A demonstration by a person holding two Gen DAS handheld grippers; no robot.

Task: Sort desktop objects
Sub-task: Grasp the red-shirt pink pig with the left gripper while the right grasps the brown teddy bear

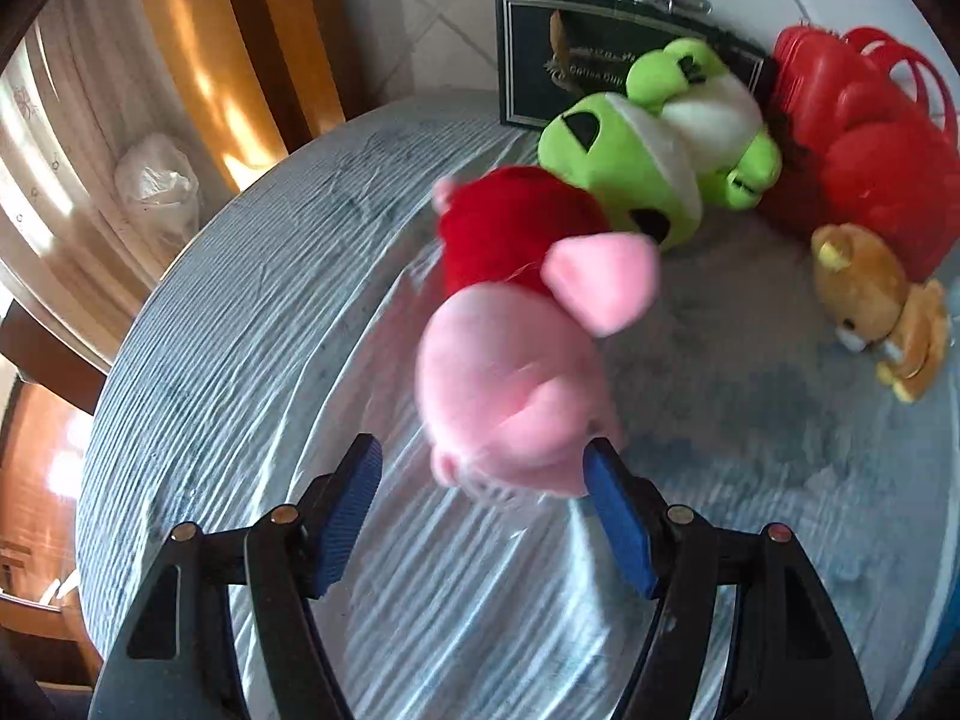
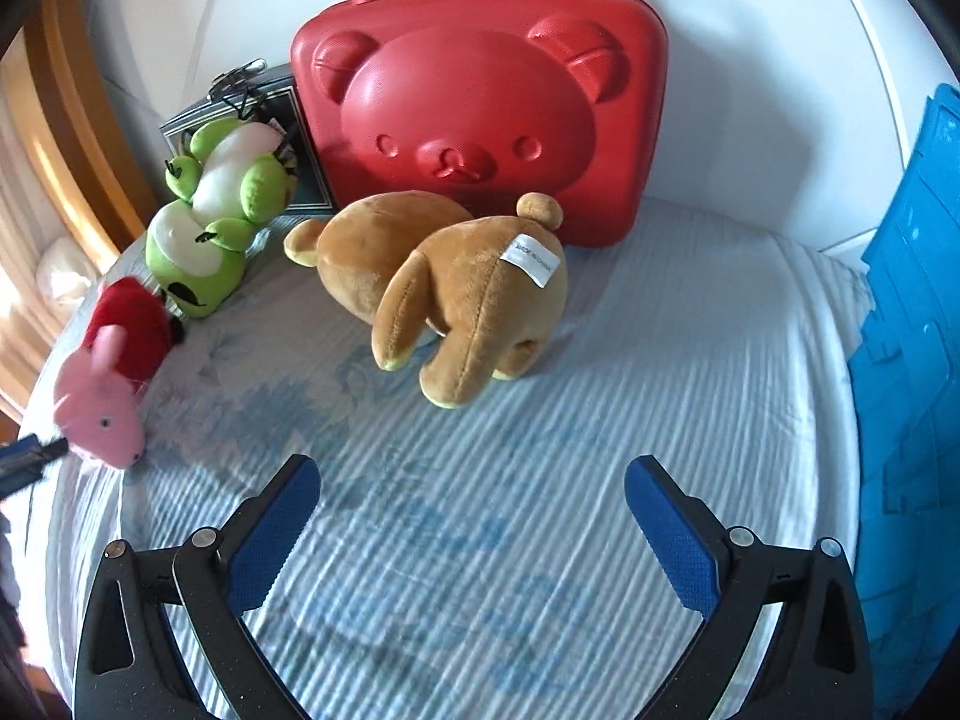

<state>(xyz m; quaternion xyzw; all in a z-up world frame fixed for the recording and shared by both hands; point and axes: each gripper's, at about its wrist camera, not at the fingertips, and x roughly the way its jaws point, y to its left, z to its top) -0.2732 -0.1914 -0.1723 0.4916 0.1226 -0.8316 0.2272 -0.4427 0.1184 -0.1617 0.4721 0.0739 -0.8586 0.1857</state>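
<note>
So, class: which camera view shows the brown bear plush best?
The right wrist view: the brown bear plush sits central and sharp, rear towards us. The left wrist view catches it small and distorted at the right edge.

Three plush toys: pig [image 2: 102,414], frog [image 2: 207,228], bear [image 2: 456,282]; one red case [image 2: 480,102]; one dark box [image 1: 528,54]

Both the left gripper [image 1: 483,516] and the right gripper [image 2: 471,534] share one build: two black plastic arms that curve inward, each with a slot-shaped cut-out near its base. Round metal screws sit at the arm joints. Each finger ends in a flat blue pad [image 2: 273,540] with a fine ribbed texture.
</note>
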